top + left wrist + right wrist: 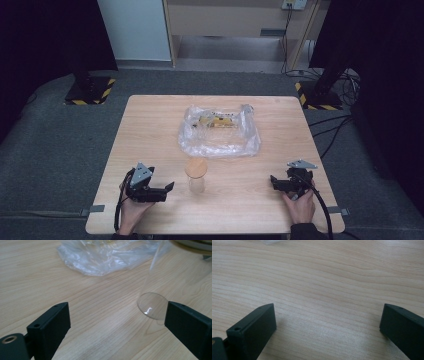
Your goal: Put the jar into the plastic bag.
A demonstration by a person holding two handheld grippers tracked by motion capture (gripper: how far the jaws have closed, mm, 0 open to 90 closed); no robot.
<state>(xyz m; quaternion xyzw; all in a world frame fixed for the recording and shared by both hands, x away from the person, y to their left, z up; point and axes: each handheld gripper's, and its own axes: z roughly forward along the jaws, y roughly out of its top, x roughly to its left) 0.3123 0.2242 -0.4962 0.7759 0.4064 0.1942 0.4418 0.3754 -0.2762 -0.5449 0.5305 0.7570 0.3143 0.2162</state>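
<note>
Jar: I see a clear glass jar (195, 177) with a round wooden lid, upright on the surface (150, 130), just right of my left tongs (170, 187).
Left tongs: wide open, nothing gripped; glass base just beside one jaw.
Right tongs (273, 178): wide open, empty, well apart from the jar.
Bag: crumpled clear plastic bag (220, 131) lies beyond the jar.

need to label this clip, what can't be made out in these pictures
- Contents of the clear plastic bag: high view, yellow bits too small and veiled by crinkled plastic.
- Glass jar top and lid: left gripper view, cut off by the upper edge.
- Plastic bag in right gripper view: cut off at top edge.
</note>
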